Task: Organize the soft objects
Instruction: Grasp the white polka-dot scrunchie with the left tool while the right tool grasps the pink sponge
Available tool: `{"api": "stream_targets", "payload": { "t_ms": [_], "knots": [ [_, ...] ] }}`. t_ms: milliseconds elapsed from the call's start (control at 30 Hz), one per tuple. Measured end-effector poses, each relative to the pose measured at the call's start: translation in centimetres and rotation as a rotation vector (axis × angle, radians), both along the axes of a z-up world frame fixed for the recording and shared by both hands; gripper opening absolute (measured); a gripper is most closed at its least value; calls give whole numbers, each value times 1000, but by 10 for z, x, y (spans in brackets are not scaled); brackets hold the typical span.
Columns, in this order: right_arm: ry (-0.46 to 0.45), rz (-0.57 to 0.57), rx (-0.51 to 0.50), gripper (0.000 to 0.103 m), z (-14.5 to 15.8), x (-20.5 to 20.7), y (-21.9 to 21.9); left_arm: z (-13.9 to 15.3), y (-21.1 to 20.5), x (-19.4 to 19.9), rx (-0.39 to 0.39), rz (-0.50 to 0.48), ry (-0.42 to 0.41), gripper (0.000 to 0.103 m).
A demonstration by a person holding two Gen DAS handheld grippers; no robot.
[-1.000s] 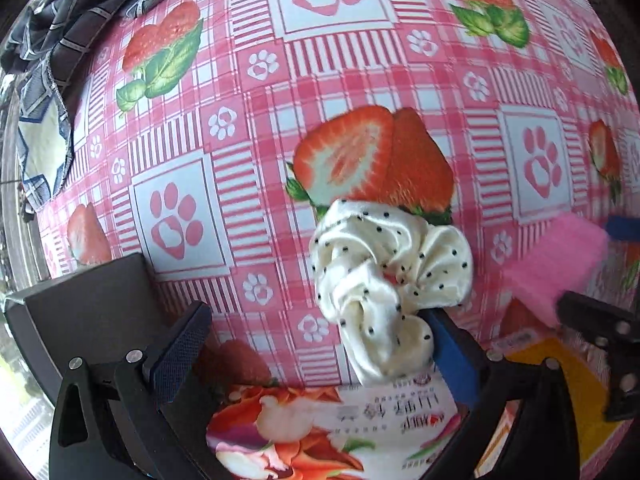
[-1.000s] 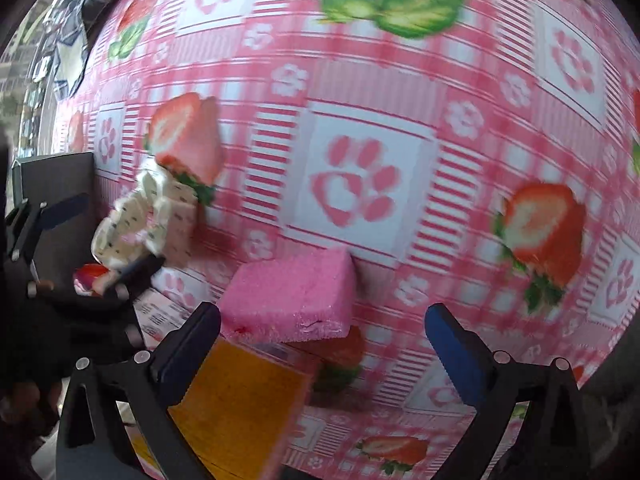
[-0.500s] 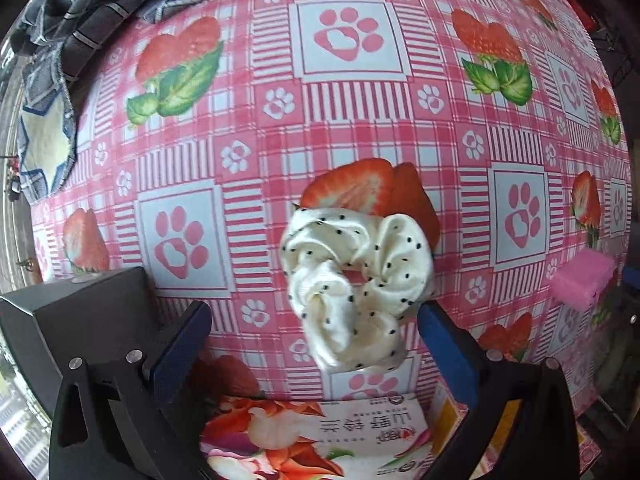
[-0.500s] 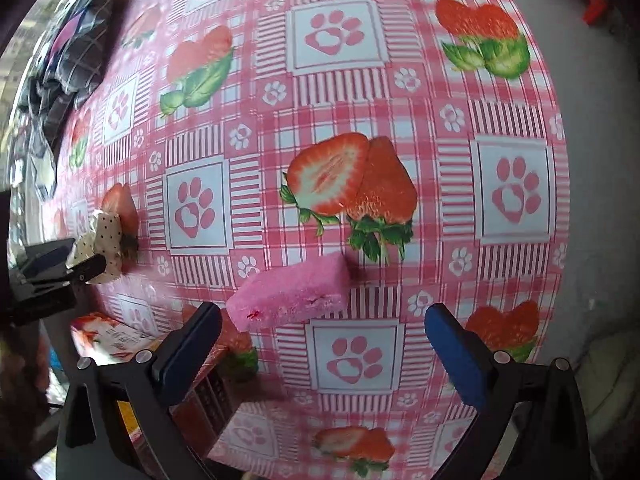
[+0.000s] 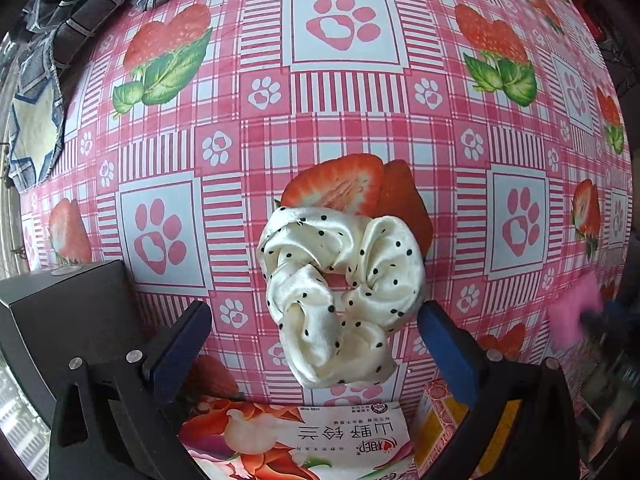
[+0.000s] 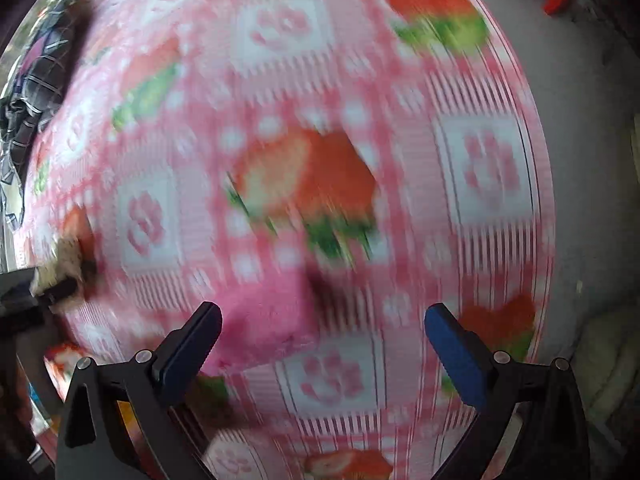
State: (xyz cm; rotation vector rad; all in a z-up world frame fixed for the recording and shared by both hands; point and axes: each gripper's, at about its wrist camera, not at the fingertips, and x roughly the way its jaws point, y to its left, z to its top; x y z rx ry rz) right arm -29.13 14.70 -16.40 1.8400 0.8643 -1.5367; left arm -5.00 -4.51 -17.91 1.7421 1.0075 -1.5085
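A cream scrunchie with black dots lies on the pink strawberry tablecloth. My left gripper is open, its fingers on either side of the scrunchie's near part and not touching it. A pink sponge lies on the cloth just ahead of my right gripper, nearer its left finger; it also shows blurred at the right edge of the left wrist view. My right gripper is open and empty. The right wrist view is blurred by motion. The scrunchie shows faintly at its far left.
A black box stands at the near left. A printed flowery packet and an orange-yellow box lie at the near edge. Dark checked clothing is piled at the far left. The table's right edge drops to a grey floor.
My left gripper has pulled back from the scrunchie, which now lies free on the cloth between the open fingers. My right gripper has backed away from the sponge and is moving fast.
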Motion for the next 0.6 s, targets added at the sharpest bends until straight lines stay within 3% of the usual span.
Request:
{"api": "stream_targets", "payload": {
  "t_ms": [133, 267, 600],
  "knots": [
    [-11, -7, -27, 102, 9, 7, 34, 4, 11, -1, -13, 2, 26, 103],
    [-28, 22, -75, 102, 18, 9, 27, 13, 17, -12, -22, -29, 30, 103],
    [73, 342, 21, 102, -20, 70, -20, -19, 21, -29, 15, -2, -5, 103]
  ]
}}
